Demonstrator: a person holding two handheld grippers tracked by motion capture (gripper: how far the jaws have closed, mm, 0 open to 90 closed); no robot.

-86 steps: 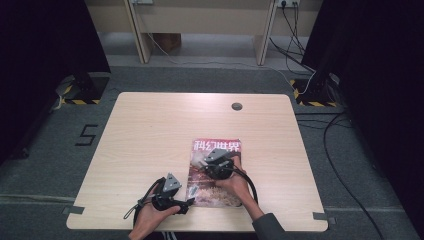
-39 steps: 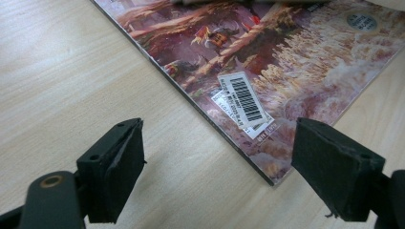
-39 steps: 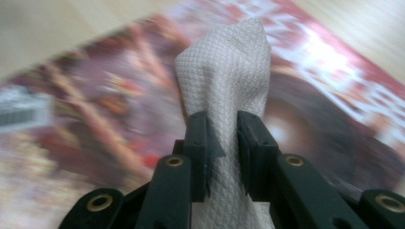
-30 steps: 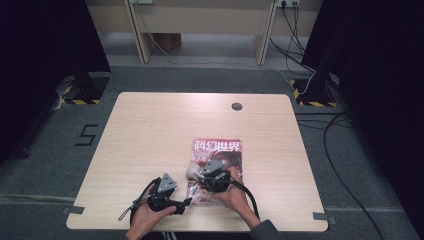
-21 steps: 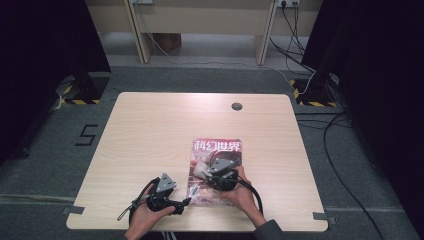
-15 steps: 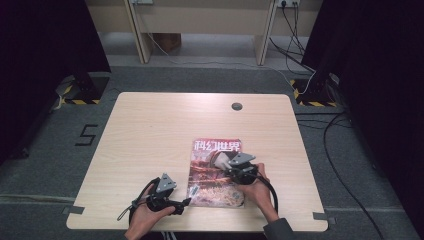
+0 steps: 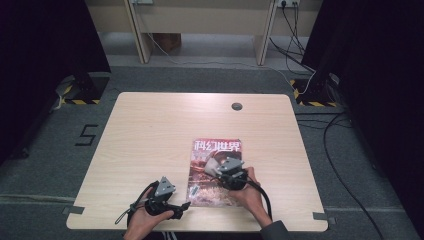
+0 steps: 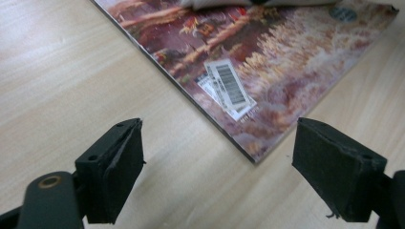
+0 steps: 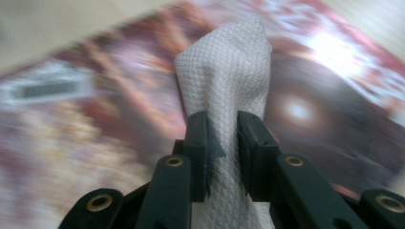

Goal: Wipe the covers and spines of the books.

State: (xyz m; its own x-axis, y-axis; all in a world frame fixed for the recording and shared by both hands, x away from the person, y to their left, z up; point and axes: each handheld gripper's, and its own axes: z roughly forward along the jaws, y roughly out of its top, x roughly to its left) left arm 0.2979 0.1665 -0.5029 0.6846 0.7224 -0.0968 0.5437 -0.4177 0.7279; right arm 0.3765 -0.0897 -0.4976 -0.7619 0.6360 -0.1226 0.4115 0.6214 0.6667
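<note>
- Fingers [image 9: 253,143] of the right gripper [image 9: 222,148] pinched on a white, quilted paper towel [image 9: 224,81]; the folded wad stands up between the black pads and reaches past their tips.
- Right gripper view: towel's far end sits over the glossy magazine with a reddish-brown illustrated cover [image 9: 334,109]; cover blurred, so contact with it cannot be told.
- High view: right gripper [image 7: 224,172] held by the right hand [image 7: 248,192] over the middle of the magazine [image 7: 215,172], white towel [image 7: 214,166] showing at its front end.
- Magazine lies flat on the light wooden desk [image 7: 150,130], toward the near edge, right of centre, white title characters along its far edge.
- Left gripper [image 8: 217,176]: fingers [image 8: 114,167] spread wide, nothing between them.
- Left gripper view: near corner of the magazine [image 8: 248,81] lies just ahead of the gap, barcode label [image 8: 229,86] close to that corner; bare desk [image 8: 71,71] under the fingers.
- High view: left gripper [image 7: 184,205] in the left hand [image 7: 145,217], low at the near desk edge, tips just beside the magazine's near left corner, apart from it.
- Small round grey cable port [image 7: 236,106] in the desk near the far edge.
</note>
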